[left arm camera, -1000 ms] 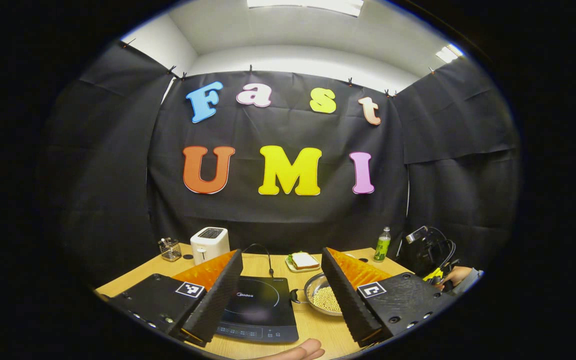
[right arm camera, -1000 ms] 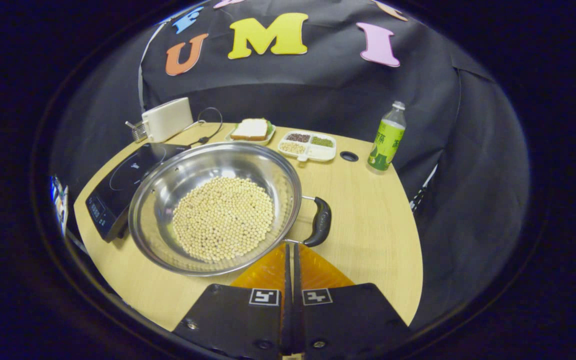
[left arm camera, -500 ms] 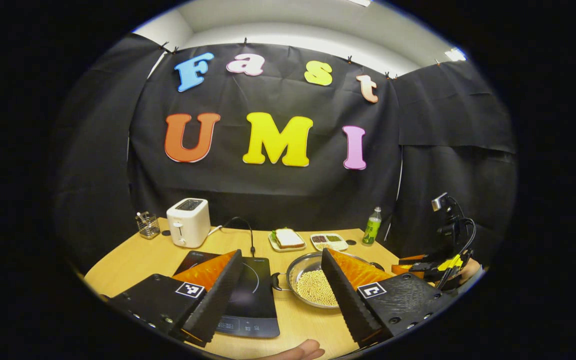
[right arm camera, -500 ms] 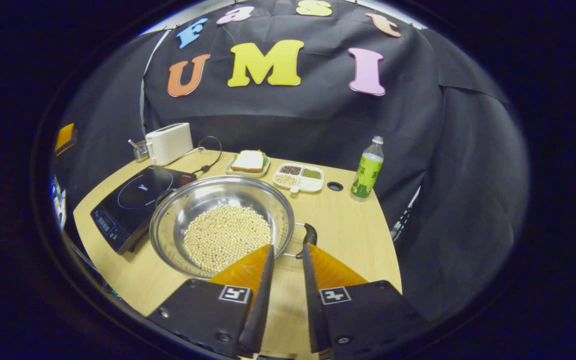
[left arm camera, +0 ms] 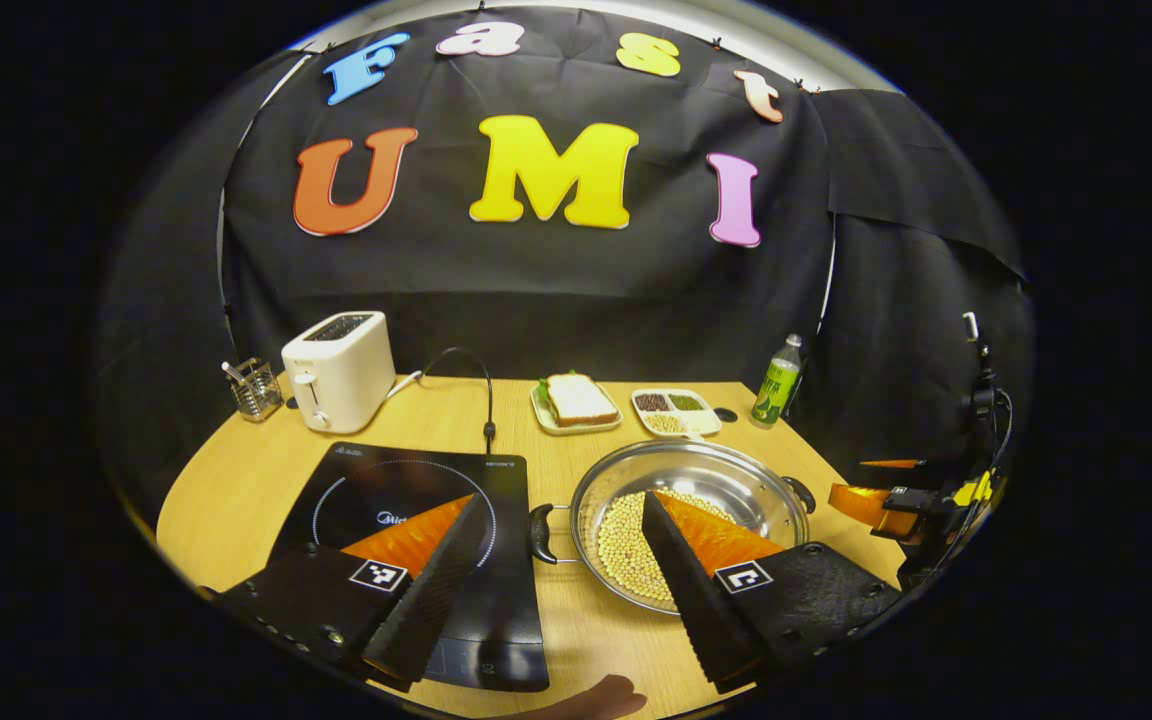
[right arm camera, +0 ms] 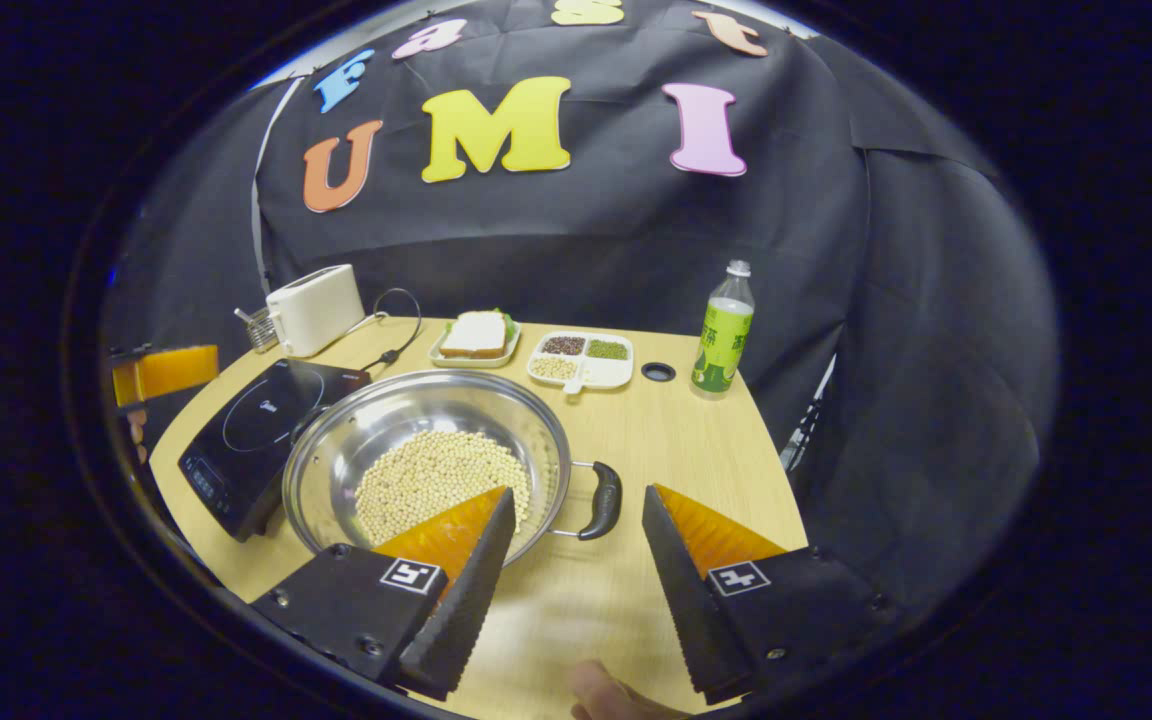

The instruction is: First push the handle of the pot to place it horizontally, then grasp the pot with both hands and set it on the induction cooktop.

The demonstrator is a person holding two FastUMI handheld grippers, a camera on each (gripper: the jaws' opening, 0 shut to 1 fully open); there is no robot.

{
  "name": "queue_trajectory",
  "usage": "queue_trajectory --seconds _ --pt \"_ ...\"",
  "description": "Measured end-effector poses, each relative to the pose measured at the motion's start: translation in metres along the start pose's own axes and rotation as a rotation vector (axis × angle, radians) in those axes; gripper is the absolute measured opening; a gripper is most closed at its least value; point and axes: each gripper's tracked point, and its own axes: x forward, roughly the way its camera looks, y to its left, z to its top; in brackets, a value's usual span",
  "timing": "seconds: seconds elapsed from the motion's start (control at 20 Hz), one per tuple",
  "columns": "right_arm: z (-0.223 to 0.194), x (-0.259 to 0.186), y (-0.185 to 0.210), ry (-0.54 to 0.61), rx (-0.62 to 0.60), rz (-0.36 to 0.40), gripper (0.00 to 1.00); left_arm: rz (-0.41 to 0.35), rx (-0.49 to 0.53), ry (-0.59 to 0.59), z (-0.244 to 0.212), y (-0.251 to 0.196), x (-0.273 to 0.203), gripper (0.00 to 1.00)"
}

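Wooden bench (right arm camera: 696,450): pot (right arm camera: 426,455) of beans just right of cooktop (right arm camera: 256,430). Both grippers' jaws wide, empty. Steel pot likely heavy, slippery; grip side handles (right arm camera: 601,500), keep level.

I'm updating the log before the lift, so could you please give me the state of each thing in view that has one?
pot: on the table beside the cooktop, holding beans, not gripped.
induction cooktop: flat on the table, nothing on it.
left gripper: open, fingers apart, holding nothing.
right gripper: open, near the pot's handle, holding nothing.
bottle: upright, capped.
toaster: upright; slots look empty.
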Motion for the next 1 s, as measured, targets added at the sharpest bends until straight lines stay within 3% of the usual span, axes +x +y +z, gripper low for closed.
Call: queue_trajectory --seconds 0.55,0.8,1.0 --pt "-0.001 0.045 -0.009 0.073 0.090 0.022 0.82 0.018 -0.024 0.244 -0.053 0.004 0.074 0.95" --pt "-0.012 0.069 -0.011 0.117 0.111 0.021 0.82 0.030 -0.012 0.275 -0.061 0.007 0.090 0.93" --pt "-0.022 0.083 -0.006 0.179 0.163 0.042 0.78 0.030 -0.022 0.296 -0.067 0.008 0.098 0.81"
